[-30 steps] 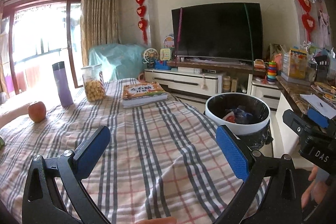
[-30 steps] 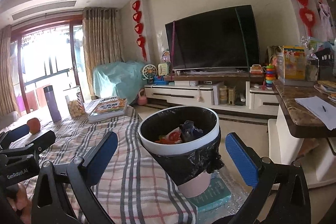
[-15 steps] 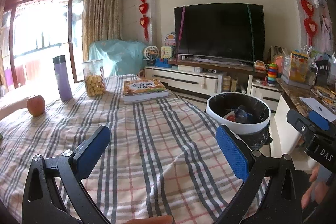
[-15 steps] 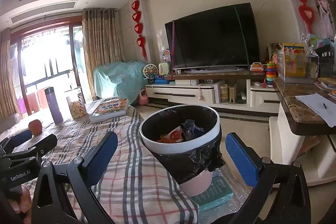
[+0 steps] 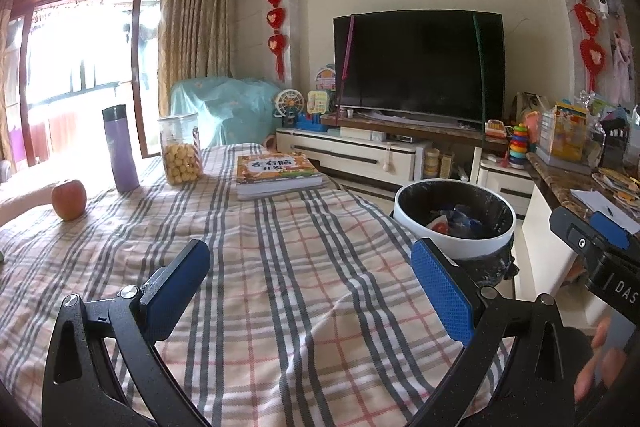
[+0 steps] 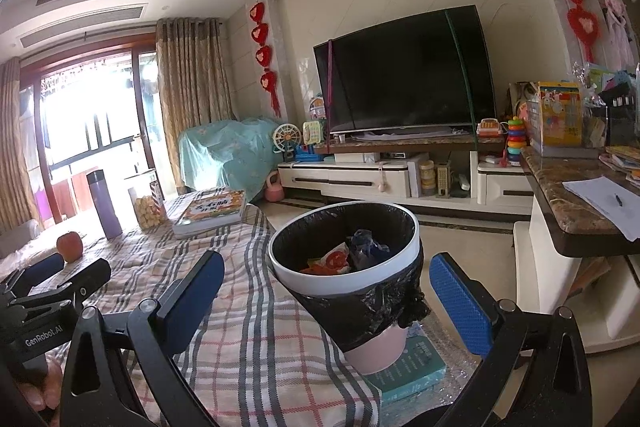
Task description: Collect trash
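A pink trash bin point(image 6: 352, 291) with a white rim and a black liner stands beside the table's right edge; it holds red, white and blue wrappers point(image 6: 344, 255). It also shows in the left wrist view point(image 5: 454, 223). My right gripper point(image 6: 324, 299) is open and empty, its blue pads either side of the bin, nearer the camera. My left gripper point(image 5: 310, 291) is open and empty over the plaid tablecloth point(image 5: 280, 267). No loose trash shows on the cloth.
On the table's far side are an apple point(image 5: 69, 199), a purple flask point(image 5: 119, 149), a jar of snacks point(image 5: 181, 155) and a book point(image 5: 276, 173). A teal box point(image 6: 412, 371) lies under the bin. A marble counter point(image 6: 568, 203) stands right; a TV unit behind.
Both views have tilted and shifted slightly; the grippers stayed open and empty. The bin and the table objects have not moved.
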`<control>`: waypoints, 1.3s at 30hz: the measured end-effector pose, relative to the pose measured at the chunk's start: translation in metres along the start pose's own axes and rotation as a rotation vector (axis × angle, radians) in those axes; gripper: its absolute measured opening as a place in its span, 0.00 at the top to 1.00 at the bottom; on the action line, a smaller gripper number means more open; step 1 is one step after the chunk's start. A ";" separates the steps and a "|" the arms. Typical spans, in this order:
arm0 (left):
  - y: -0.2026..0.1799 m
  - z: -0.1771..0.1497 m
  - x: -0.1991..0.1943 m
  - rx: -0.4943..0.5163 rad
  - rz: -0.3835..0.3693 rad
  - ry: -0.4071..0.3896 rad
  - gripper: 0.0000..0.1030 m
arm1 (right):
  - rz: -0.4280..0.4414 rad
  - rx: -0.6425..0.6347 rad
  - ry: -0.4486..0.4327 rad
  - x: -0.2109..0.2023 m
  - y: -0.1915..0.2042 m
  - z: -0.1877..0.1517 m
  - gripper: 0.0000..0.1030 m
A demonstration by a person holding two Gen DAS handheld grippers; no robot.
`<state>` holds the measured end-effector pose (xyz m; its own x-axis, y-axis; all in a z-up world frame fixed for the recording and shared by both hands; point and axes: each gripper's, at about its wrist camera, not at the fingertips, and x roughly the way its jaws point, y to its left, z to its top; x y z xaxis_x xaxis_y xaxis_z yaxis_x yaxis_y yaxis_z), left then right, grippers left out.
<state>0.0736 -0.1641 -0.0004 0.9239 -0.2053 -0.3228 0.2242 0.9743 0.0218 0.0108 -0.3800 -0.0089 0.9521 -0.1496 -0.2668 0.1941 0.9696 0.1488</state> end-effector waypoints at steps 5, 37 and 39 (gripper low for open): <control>0.001 0.000 0.001 0.001 0.001 0.000 0.00 | 0.003 0.001 0.001 -0.001 0.000 0.000 0.00; -0.001 -0.001 -0.004 0.001 -0.009 -0.007 0.00 | 0.010 0.003 -0.012 -0.006 0.006 0.006 0.00; 0.000 -0.001 -0.005 0.003 -0.008 -0.007 0.00 | 0.010 0.002 -0.012 -0.006 0.007 0.006 0.00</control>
<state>0.0686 -0.1633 0.0006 0.9243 -0.2136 -0.3164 0.2322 0.9724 0.0220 0.0077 -0.3738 -0.0006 0.9569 -0.1420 -0.2533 0.1848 0.9707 0.1539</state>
